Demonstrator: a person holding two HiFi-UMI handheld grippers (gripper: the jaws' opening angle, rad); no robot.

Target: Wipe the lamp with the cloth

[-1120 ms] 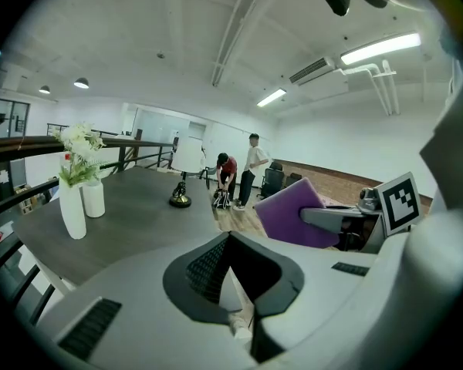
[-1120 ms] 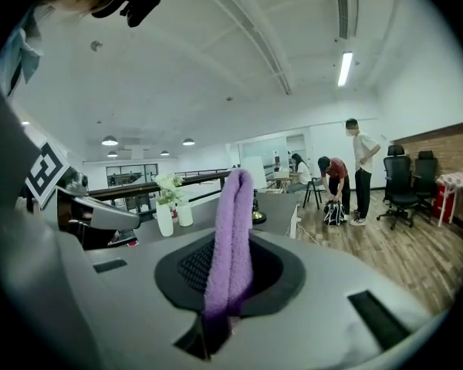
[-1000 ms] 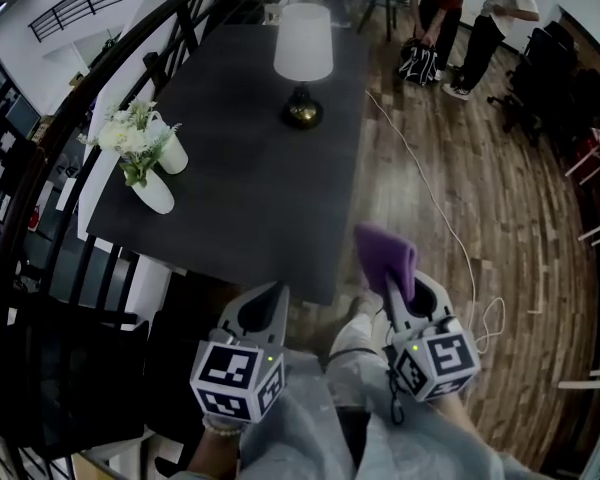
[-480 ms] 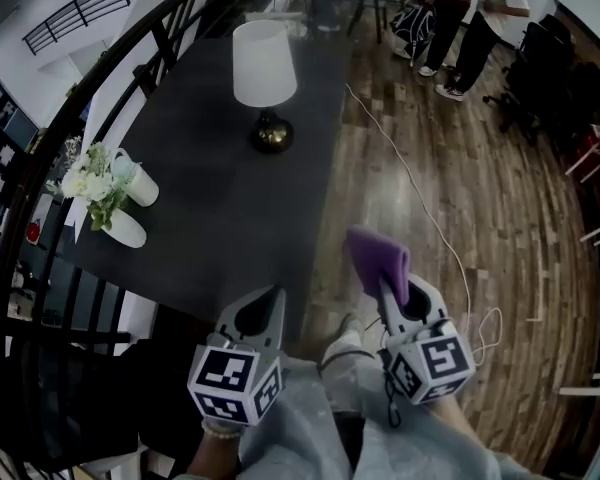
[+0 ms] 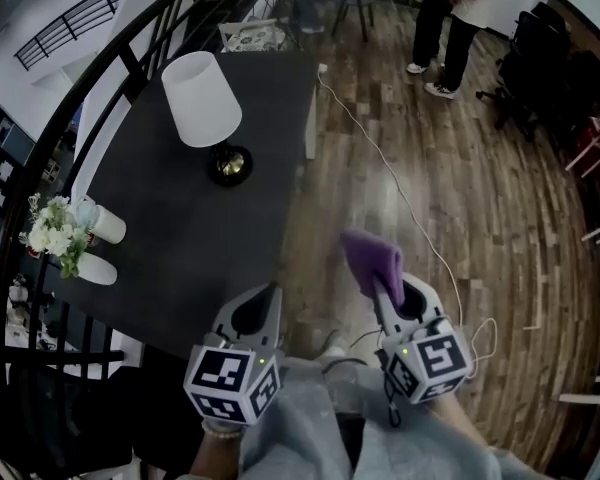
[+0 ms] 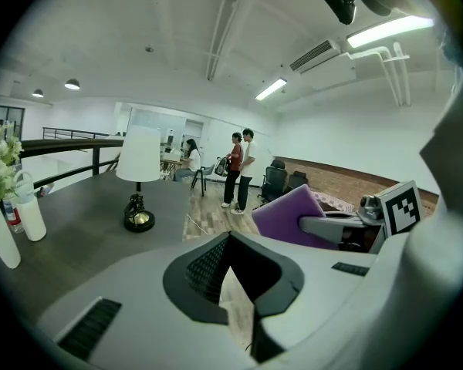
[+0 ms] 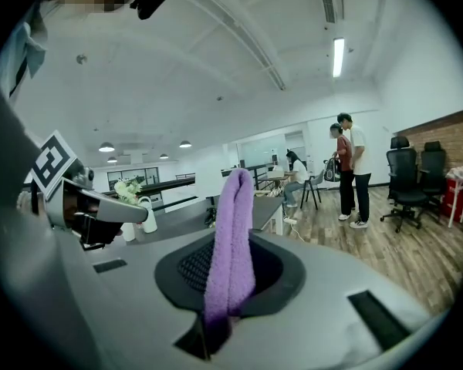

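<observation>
Head view has me looking steeply down on a dark table (image 5: 210, 238), and I place everything from that table. The lamp (image 5: 202, 100) stands upright on its far half, a white shade over a shiny round base. At the table's left edge sit two white vases (image 5: 108, 228) with white flowers (image 5: 55, 236).

Both grippers hang at the table's near end, well apart from the lamp. The left gripper (image 5: 265, 303) is over the near right corner, and the right gripper (image 5: 388, 296) is further right over the wooden floor (image 5: 480, 198).

Right gripper view shows its jaws pinched on the purple cloth (image 5: 370, 256), which stands up out of them as a folded strip. Left gripper view shows that gripper's jaws drawn together at the tips with nothing between them. A thin wedge of floor shows through nearer the camera, so I call it closed, though the wide-angle bend leaves me a shade unsure.

A white cable (image 5: 380, 162) trails across the floor from the table's far right corner. Two people (image 5: 450, 18) stand beyond the table's far end, near black chairs (image 5: 540, 58).
</observation>
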